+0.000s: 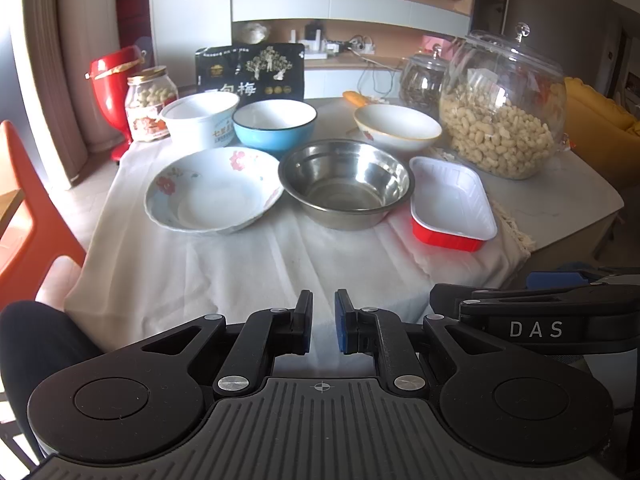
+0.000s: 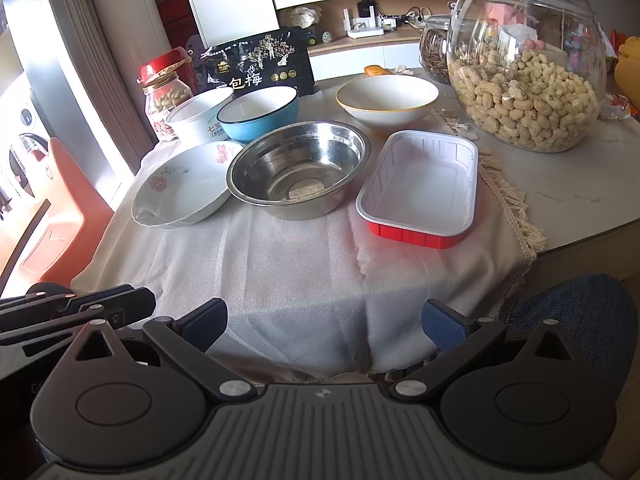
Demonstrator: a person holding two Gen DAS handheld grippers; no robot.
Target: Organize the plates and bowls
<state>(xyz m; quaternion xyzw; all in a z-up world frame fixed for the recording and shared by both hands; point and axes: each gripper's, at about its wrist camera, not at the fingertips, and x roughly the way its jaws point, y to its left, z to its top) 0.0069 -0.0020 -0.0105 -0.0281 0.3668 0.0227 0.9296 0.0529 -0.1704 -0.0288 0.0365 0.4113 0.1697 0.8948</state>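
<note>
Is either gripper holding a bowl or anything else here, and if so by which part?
Nothing is held. The left gripper is shut on nothing and the right gripper is open, both short of the steel bowl.

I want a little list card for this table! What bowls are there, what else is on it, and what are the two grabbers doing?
front row: flowered bowl, steel bowl, red foil tray
back row: white paper bowl, blue bowl, yellow-rimmed bowl
stacked: none, all apart or side by side
nearby: big peanut jar, small jar, black snack bag
left gripper: shut, empty
right gripper: open, empty
</note>
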